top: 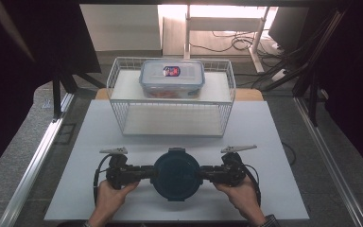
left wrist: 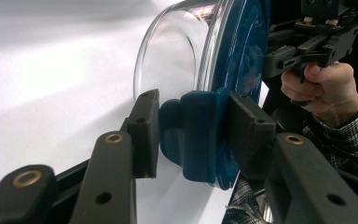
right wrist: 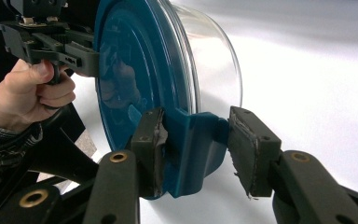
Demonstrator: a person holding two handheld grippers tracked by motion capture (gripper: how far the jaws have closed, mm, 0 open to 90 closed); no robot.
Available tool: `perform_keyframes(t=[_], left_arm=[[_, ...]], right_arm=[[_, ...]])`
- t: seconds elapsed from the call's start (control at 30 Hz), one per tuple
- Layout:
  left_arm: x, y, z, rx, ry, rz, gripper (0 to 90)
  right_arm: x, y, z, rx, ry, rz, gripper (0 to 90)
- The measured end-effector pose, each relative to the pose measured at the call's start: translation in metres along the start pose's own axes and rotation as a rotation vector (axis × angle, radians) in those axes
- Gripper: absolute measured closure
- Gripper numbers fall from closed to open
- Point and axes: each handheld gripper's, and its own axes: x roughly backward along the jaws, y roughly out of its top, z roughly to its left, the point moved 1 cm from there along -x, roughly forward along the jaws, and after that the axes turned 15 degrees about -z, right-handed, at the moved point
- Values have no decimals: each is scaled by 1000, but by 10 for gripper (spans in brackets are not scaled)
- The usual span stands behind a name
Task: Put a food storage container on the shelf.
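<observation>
A round glass bowl [top: 176, 174] with a blue lid [left wrist: 242, 70] sits on the white table [top: 75, 189], close to the near edge and about in the middle between the left and right edges. The left gripper [top: 144, 173] has its jaws closed on the blue clip [left wrist: 193, 135] at the bowl's left side, and the right gripper [top: 208, 173] sits around the blue clip [right wrist: 193, 149] on the right side, one pad on it and the other just off it. Behind the bowl, near the far edge, stands a white wire rack [top: 118, 85] with a clear box [top: 172, 78] on its top shelf.
</observation>
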Motion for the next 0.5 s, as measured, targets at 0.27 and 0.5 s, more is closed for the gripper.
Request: perform_keyframes(t=[0.27,0.5], left_arm=[[2,25,-8,-49,-1,-18,573],[6,48,-17,-89,5,-44,572]], right_arm=[[4,22,6,37,5,-45,568],[6,48,12,80,15,-74,568]])
